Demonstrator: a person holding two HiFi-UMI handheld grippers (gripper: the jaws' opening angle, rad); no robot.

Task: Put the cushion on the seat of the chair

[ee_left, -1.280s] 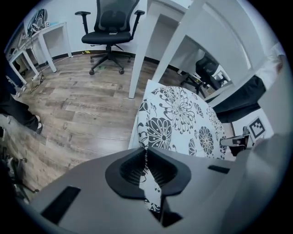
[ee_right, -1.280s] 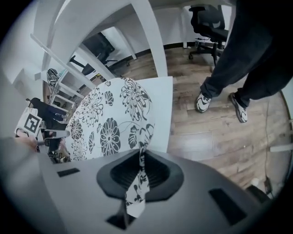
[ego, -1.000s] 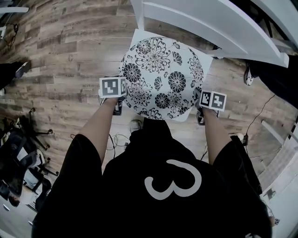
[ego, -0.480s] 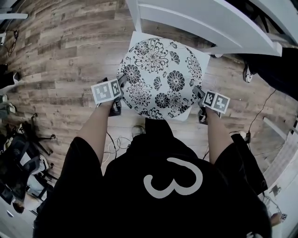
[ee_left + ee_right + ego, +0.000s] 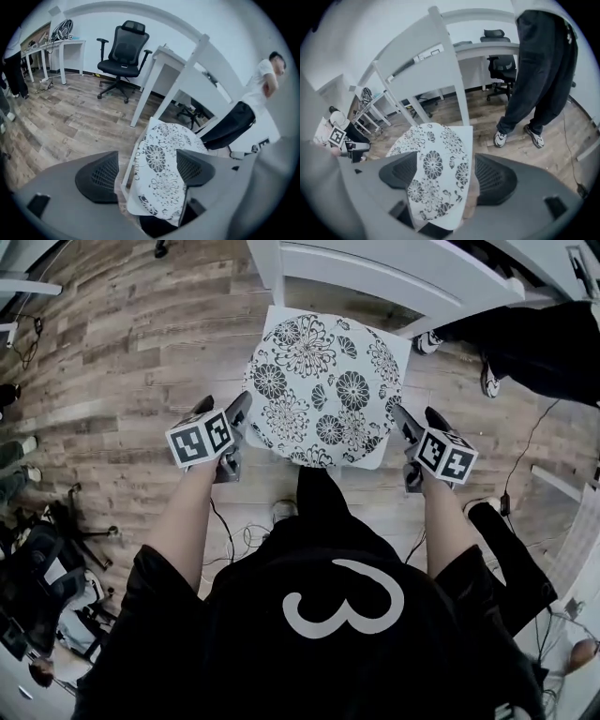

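Note:
The round white cushion with black flowers lies flat on the white chair seat, below the chair's backrest. My left gripper hovers at the cushion's left edge, open and empty. My right gripper hovers at its right edge, also open with nothing in it. In the left gripper view the cushion shows below, between the spread pads, untouched. From the right gripper view I look down on the cushion and the seat corner, and the pads stand apart from both.
A person in dark trousers stands just right of the chair, legs near the backrest. Another person stands further off. A black office chair and white desks are behind. Cables lie on the wood floor.
Both grippers have opened and let go of the cushion's edges, then lifted up and back from it. The cushion stays on the seat.

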